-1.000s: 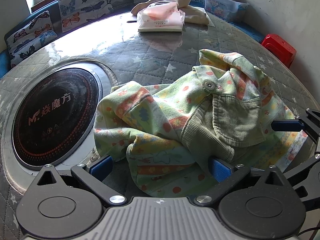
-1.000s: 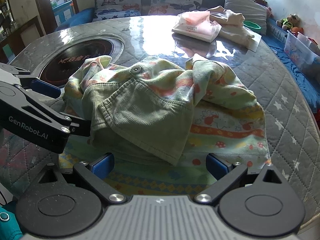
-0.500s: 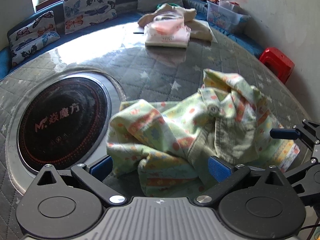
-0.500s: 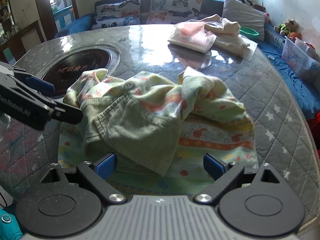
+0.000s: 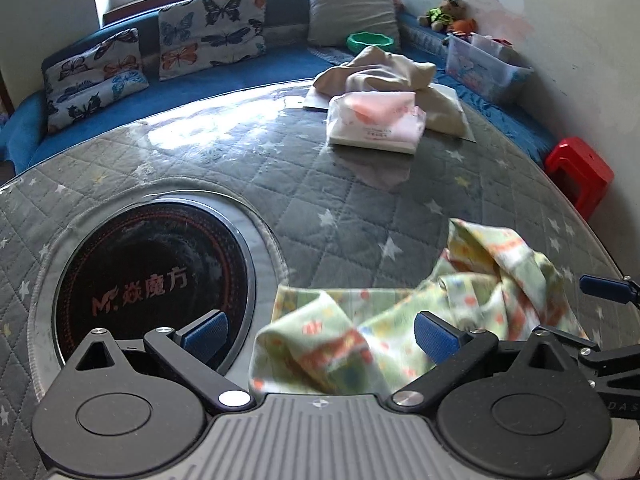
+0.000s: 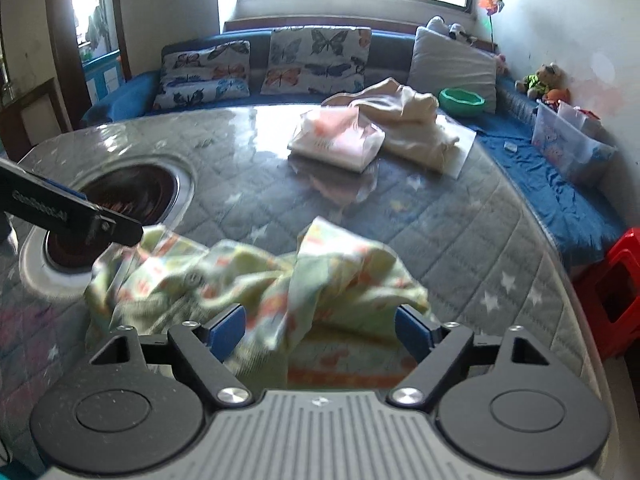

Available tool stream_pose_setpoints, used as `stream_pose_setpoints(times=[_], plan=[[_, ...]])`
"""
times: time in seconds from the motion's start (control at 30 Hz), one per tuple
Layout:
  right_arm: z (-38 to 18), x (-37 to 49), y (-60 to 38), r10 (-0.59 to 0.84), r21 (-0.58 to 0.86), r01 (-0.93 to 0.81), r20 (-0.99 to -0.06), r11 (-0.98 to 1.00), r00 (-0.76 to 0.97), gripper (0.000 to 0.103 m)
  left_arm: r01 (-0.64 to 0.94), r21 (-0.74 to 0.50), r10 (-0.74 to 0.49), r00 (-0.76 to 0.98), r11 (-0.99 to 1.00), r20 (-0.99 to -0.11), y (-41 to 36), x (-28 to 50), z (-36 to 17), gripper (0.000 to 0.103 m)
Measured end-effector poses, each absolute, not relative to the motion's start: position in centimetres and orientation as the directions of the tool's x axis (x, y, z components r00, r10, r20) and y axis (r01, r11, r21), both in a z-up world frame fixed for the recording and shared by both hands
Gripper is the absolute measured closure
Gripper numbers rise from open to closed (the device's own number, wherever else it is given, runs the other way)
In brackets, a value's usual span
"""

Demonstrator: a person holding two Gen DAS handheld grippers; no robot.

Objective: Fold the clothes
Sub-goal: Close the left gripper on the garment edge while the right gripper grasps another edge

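Grey quilted star-print tabletop (image 5: 360,184) | crumpled pale-green printed cotton garment (image 6: 256,280) heaped lower centre, long axis left-right | left fingers (image 5: 320,330) spread, empty, garment lower right | right fingers (image 6: 320,330) spread, empty, straddling heap, nearer

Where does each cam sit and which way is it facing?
Left wrist: on the left gripper, low over the table, facing the patterned garment and inset cooktop; right gripper pokes in at right.
Right wrist: on the right gripper, facing the same garment and the window; left gripper enters at left.
Shared: garment, cooktop, folded clothes, butterfly cushions.
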State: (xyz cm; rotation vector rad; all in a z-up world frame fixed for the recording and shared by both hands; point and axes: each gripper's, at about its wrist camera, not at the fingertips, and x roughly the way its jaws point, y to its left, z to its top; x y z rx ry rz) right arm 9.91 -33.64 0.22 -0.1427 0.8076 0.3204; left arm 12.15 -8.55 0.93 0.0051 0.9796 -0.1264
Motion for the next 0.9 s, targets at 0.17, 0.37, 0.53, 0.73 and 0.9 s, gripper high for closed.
stream_pose_setpoints(times=[0.17, 0.37, 0.53, 0.73, 0.9], plan=[[-0.1, 12.1, -32.6, 0.211, -0.042, -0.345, -0.721, 0.938, 0.661, 0.025, 0.077, -0.055, -0.088, 0.541, 0.995, -0.837, -8.6, 14.3, 0.5, 0.002], [-0.7, 13.7, -31.6, 0.215, -0.057, -0.365, -0.721, 0.929, 0.659, 0.032, 0.067, -0.043, -0.071, 0.508, 0.997, -0.859, -9.1, 15.7, -0.7, 0.008], [-1.2, 13.7, -30.3, 0.190, -0.133, -0.398, -0.715, 0.908, 0.673, 0.039, 0.085, -0.015, -0.053, 0.470, 0.996, -0.881, -9.5, 16.4, -2.1, 0.017], [-1.6, 13.8, -31.5, 0.169, -0.124, -0.363, -0.718, 0.924, 0.675, 0.055, 0.071, -0.044, -0.071, 0.442, 0.997, -0.894, -8.2, 16.0, -2.7, 0.041], [-1.5, 13.1, -33.2, 0.152, -0.107, -0.319, -0.711, 0.942, 0.687, 0.064, 0.070, -0.098, -0.119, 0.436, 0.993, -0.892, -7.0, 15.3, -2.5, 0.071]])
